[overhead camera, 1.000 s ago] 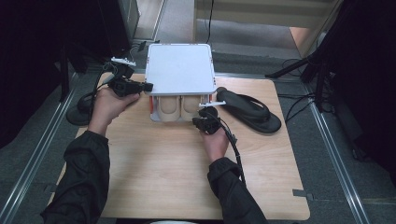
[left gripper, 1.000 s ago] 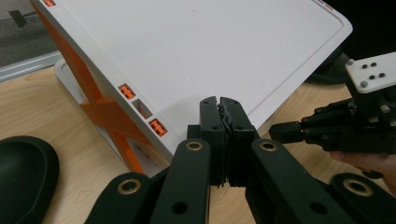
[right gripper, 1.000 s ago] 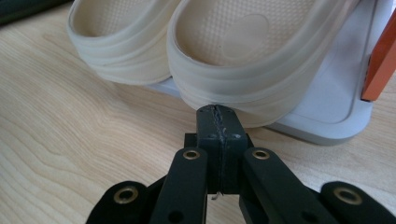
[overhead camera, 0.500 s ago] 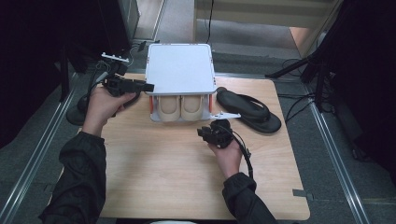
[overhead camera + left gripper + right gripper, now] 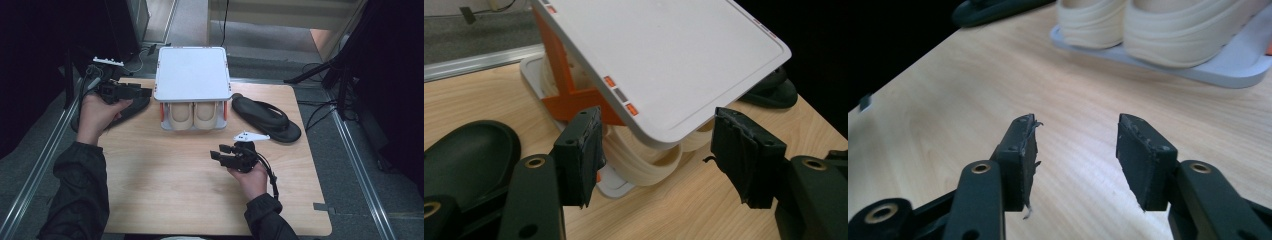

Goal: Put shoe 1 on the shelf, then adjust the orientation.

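Cream slippers point(image 5: 193, 115), 2 of them side by side, sit on the bottom shelf of a small white shoe rack point(image 5: 192, 75) that stands at the far middle of the wooden table point(image 5: 165, 185); their rounded toes face the person and poke out from under the rack's flat white top. In the left gripper view the same pair point(image 5: 649, 160) shows beneath the tilted-looking top panel point(image 5: 664, 55), with an orange side brace point(image 5: 569, 95) joining the top to the base. The left gripper point(image 5: 142, 92) is held at the rack's left side, level with its top, and its jaws have just been opening: they stand wide apart with nothing between them, the pads point(image 5: 581, 155) clear of the rack's edge. Under that hand lies a black sandal point(image 5: 131, 107), partly off the left edge of the table, and it appears as a dark footbed point(image 5: 464, 155) in the left gripper view. The right gripper point(image 5: 218, 152) is over bare wood in front of the rack, near the person's side and well apart from the slippers; its jaws too have just been opening and are spread with only table between them point(image 5: 1075, 150). From the right gripper view the slippers point(image 5: 1153, 25) and the rack's pale base point(image 5: 1228, 67) lie ahead, untouched. A second black sandal point(image 5: 267, 119) lies on the table just beside the rack's right side, its toe end near the rack's corner.
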`<state>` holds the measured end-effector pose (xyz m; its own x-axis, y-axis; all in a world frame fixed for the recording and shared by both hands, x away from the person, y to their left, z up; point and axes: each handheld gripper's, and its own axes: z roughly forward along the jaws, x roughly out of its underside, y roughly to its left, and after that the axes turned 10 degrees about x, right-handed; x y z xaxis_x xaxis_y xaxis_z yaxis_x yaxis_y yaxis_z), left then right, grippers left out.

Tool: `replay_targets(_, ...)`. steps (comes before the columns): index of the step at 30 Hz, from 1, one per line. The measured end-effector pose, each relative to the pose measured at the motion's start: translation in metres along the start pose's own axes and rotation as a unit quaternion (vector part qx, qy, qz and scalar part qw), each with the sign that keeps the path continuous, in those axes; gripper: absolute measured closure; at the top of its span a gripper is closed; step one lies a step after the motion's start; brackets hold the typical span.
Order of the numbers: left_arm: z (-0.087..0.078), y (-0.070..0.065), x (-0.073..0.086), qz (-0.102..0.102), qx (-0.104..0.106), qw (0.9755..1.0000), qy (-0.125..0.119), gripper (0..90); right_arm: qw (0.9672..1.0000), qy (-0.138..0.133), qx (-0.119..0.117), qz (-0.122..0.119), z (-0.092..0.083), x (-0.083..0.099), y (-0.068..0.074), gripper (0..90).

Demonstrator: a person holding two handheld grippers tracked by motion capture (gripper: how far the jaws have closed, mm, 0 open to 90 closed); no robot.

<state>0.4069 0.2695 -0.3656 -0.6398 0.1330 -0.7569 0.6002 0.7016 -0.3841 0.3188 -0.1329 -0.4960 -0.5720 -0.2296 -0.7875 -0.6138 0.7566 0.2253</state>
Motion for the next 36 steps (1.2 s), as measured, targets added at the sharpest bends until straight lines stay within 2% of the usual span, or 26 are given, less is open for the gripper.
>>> replay_targets(3,-0.004,0.006,0.005,-0.005,-0.009,0.9999,-0.004,38.1,0.9996,0.0,0.009,-0.026,-0.007,0.007,0.001,51.8)
replay_targets(4,-0.004,0.006,0.005,-0.005,-0.009,0.9999,-0.004,38.2,0.9996,0.0,0.009,-0.026,-0.007,0.007,0.001,51.8)
replay_targets(5,-0.006,0.012,0.008,-0.005,-0.027,0.9996,0.004,38.2,0.9994,0.006,0.014,-0.032,-0.011,0.011,0.002,51.4)
replay_targets(9,-0.009,0.021,0.015,-0.018,-0.038,0.9991,-0.001,39.0,0.9997,0.001,0.018,-0.015,-0.018,0.017,0.001,51.3)
replay_targets(10,-0.01,0.023,0.016,-0.015,-0.044,0.9989,-0.001,39.1,0.9998,0.004,0.016,-0.012,-0.018,0.018,0.0,51.3)
replay_targets(14,-0.01,0.029,0.021,-0.012,-0.062,0.998,-0.006,40.6,0.9993,0.021,0.019,-0.026,-0.017,0.02,-0.001,50.2)
replay_targets(15,-0.009,0.032,0.022,-0.01,-0.061,0.9981,-0.004,41.1,0.999,0.023,0.022,-0.032,-0.017,0.021,-0.002,50.1)
replay_targets(16,-0.006,0.035,0.023,-0.015,-0.064,0.9978,0.0,42.1,0.9988,0.025,0.024,-0.034,-0.017,0.021,-0.002,50.1)
replay_targets(17,-0.005,0.038,0.024,-0.021,-0.062,0.9978,0.007,45.7,0.9989,0.023,0.024,-0.032,-0.017,0.021,-0.002,50.1)
replay_targets(20,0.0,0.047,0.029,-0.024,-0.058,0.9979,-0.012,65.2,0.9991,0.016,0.026,-0.028,-0.018,0.02,-0.003,50.1)
replay_targets(22,0.004,0.055,0.032,-0.037,-0.058,0.9976,-0.008,72.5,0.999,0.017,0.03,-0.03,-0.018,0.02,-0.004,50.1)
replay_targets(27,0.014,0.068,0.04,-0.029,-0.072,0.9969,0.0,89.8,0.9984,0.024,0.04,-0.032,-0.017,0.02,-0.003,48.5)
replay_targets(30,0.019,0.078,0.044,-0.038,-0.075,0.9964,0.005,90.0,0.9982,0.026,0.04,-0.036,-0.016,0.02,-0.001,48.4)
replay_targets(36,0.03,0.096,0.049,-0.064,-0.092,0.9937,0.002,90.0,0.9979,0.028,0.043,-0.04,-0.014,0.021,0.001,48.5)
